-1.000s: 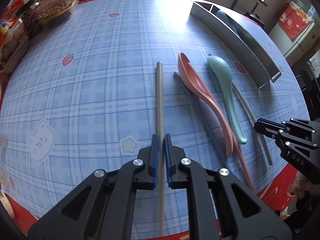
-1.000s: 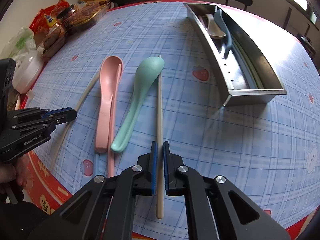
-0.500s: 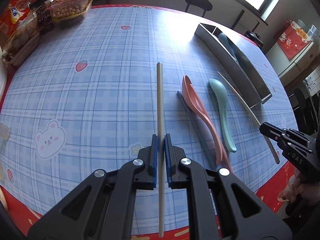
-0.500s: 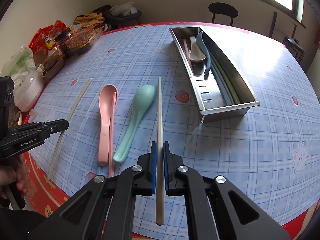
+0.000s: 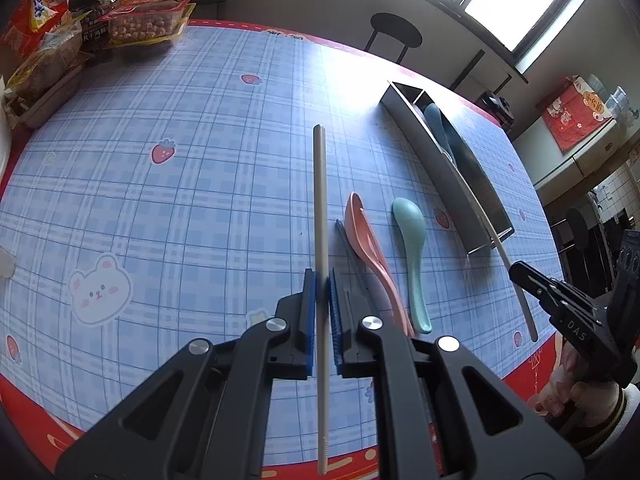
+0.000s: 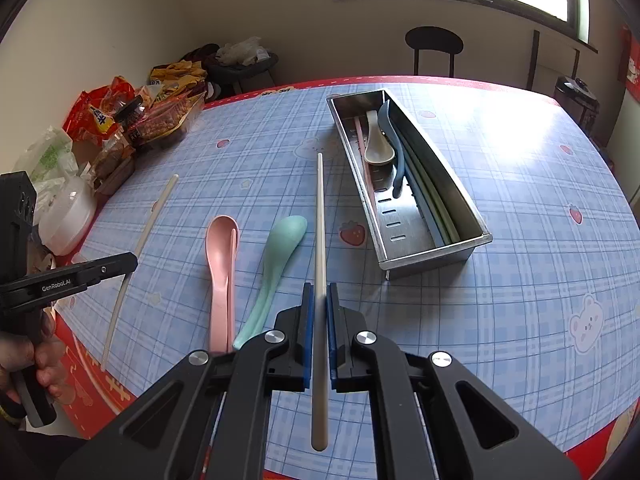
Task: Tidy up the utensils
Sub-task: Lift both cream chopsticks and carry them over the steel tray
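Observation:
My left gripper (image 5: 322, 280) is shut on a beige chopstick (image 5: 320, 200), held above the table. My right gripper (image 6: 319, 294) is shut on a second beige chopstick (image 6: 319, 216), also lifted, pointing toward the steel utensil tray (image 6: 470, 200). A pink spoon (image 6: 219, 256) with a pink chopstick in it and a teal spoon (image 6: 280, 248) lie on the blue checked tablecloth between the grippers. The tray holds a beige spoon (image 6: 378, 148), a dark blue spoon (image 6: 394, 152) and several chopsticks. The left gripper shows in the right wrist view (image 6: 130, 262), the right gripper in the left wrist view (image 5: 520, 272).
Snack bags and food packs (image 6: 132, 120) crowd the table's far left corner, with a white lidded container (image 6: 68, 212) beside them. A dark blue chopstick (image 5: 354, 256) lies next to the pink spoon (image 5: 364, 236). A black chair (image 6: 434, 48) stands behind the table.
Both grippers have risen from the table, each carrying its chopstick up with it. The views now take in more of the table and room.

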Available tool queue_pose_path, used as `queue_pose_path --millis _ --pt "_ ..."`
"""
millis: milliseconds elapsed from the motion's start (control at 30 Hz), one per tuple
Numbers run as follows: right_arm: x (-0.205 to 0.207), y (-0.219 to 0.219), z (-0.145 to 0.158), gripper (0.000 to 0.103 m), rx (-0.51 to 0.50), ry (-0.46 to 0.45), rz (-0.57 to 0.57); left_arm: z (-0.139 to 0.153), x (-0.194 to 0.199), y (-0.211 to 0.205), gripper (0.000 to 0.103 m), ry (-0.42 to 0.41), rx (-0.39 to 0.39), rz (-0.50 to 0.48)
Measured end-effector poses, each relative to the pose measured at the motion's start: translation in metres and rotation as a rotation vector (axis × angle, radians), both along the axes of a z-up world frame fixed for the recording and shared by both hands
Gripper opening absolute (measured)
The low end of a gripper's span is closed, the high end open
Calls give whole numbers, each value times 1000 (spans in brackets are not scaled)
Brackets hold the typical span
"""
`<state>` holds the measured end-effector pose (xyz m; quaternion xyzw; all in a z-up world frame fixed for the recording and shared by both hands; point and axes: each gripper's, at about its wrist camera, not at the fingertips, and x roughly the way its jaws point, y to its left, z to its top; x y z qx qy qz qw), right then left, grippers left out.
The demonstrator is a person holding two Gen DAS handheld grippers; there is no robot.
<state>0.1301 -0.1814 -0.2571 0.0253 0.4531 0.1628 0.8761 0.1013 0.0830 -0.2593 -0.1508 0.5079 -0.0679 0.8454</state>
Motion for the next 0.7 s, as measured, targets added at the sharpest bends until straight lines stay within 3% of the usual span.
queue_pose_path --millis 700 --pt "2 -9 11 6 36 -37 -3 5 15 -11 11 20 -1 -24"
